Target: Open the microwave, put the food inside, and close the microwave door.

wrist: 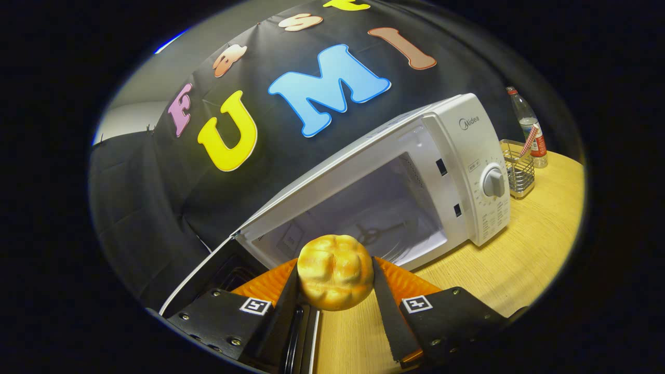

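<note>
your gripper (335,283) is clamped on the bread roll (335,271), both fingers pressing its sides. the open microwave (415,171) cavity lies straight ahead, just beyond the roll, door (208,280) swung left, above the table (519,259).

The microwave (395,156) carries the brand word "Midea" in grey at the far top of its control panel (480,171), right of the open cavity. A small tag sits just left of the dial (494,182), and fine print rings the dial and fills the panel below it, all too small to read. The bottle (526,122) far right has a label, unreadable. The gripper (335,262), its fingers pressed on both sides of the bun (335,283), bears a square black-and-white coded marker (255,305) on each finger, without letters
</note>
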